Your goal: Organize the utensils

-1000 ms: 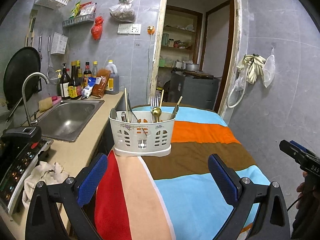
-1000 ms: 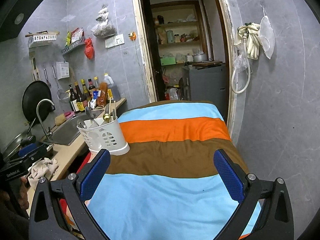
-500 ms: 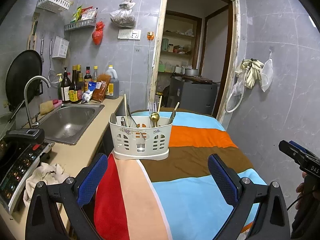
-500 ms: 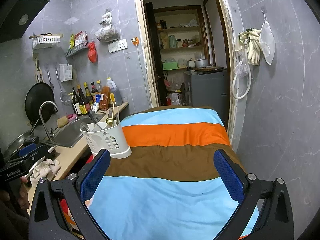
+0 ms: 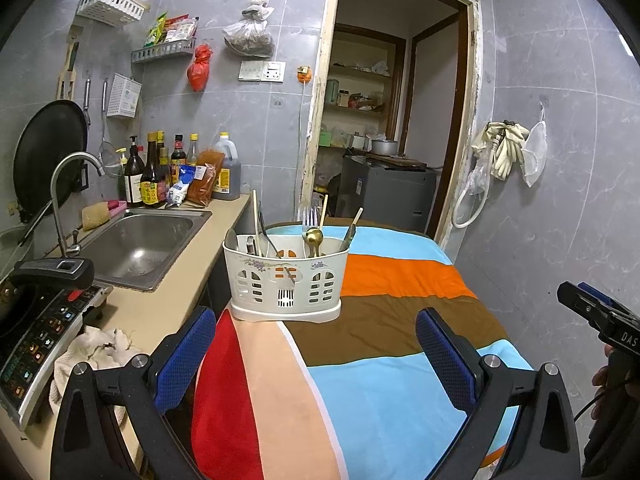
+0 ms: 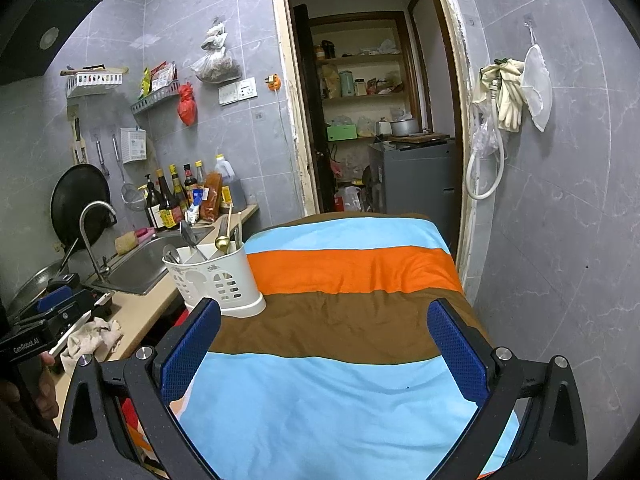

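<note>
A white plastic utensil caddy (image 5: 285, 280) stands on the striped cloth (image 5: 372, 364) at the table's left side; the same caddy (image 6: 216, 277) shows left of centre in the right wrist view. Several utensils stand in it: a gold spoon (image 5: 313, 237), a fork (image 5: 307, 216), chopsticks (image 5: 256, 220) and a dark-handled piece (image 5: 349, 236). My left gripper (image 5: 316, 354) is open, held back from the caddy with nothing between its blue pads. My right gripper (image 6: 324, 346) is open too, over the brown and blue stripes, right of the caddy.
A counter with a steel sink (image 5: 138, 246), tap (image 5: 64, 196), sauce bottles (image 5: 154, 174), an induction cooker (image 5: 36, 332) and a rag (image 5: 96, 354) runs along the left. A doorway (image 5: 384, 132) opens behind the table. The tiled wall (image 5: 560, 200) lies close on the right.
Both grippers have drawn back and tilted up a little, so the caddy sits slightly lower and smaller in view. Both stay open and empty.
</note>
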Available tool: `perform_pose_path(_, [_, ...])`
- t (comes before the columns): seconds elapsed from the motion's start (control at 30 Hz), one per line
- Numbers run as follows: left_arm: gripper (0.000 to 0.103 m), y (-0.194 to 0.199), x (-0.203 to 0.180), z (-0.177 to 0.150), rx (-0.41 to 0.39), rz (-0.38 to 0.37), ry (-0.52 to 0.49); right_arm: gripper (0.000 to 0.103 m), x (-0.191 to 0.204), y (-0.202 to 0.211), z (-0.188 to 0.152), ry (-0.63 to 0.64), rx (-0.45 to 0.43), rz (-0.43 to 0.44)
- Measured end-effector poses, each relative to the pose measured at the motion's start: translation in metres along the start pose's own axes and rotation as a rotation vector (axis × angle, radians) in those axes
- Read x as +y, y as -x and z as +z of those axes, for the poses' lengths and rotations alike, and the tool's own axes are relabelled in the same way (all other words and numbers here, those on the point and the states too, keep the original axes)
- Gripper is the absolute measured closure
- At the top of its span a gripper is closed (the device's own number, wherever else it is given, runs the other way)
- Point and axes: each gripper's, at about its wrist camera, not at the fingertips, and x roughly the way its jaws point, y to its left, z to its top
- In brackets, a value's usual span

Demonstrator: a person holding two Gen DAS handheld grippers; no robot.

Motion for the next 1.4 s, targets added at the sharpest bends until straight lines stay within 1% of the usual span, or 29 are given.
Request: perform_pose_path(1.4, [0.002,-0.0003,0.0035,0.0001,-0.002,0.001,0.004,0.002,0.0012,-0.0012,0.0009,0.003,0.001,0.000])
